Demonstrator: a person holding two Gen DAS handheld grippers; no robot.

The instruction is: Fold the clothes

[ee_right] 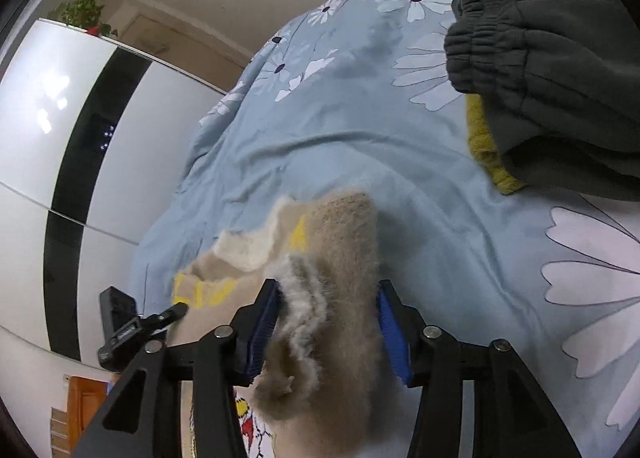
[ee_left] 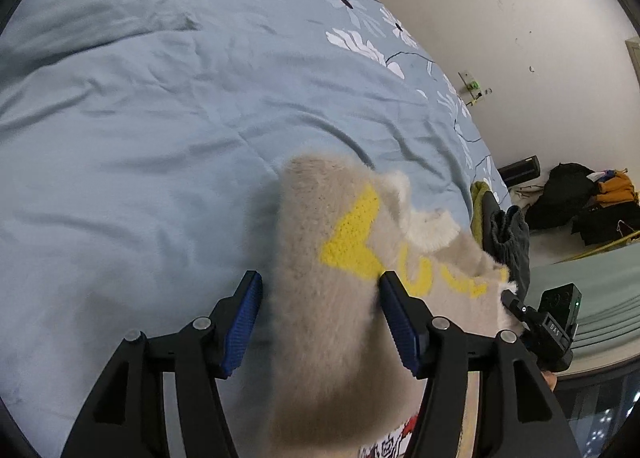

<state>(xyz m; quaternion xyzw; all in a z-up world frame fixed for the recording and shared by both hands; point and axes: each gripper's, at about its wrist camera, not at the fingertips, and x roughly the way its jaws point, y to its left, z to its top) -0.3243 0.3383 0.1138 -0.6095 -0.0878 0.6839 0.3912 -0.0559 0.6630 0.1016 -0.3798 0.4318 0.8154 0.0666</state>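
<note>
A fuzzy beige sweater with yellow letters and a white collar lies on a light blue floral bedspread. My left gripper is open, its blue pads on either side of a bunched fold of the sweater. My right gripper is also open, its pads astride the sweater at another fold. The right gripper's body shows in the left wrist view, and the left gripper's body in the right wrist view.
Dark grey sweatpants lie over a mustard-yellow knit at the bed's far side. A white wardrobe stands beside the bed. A pile of dark clothes sits on the floor by the wall.
</note>
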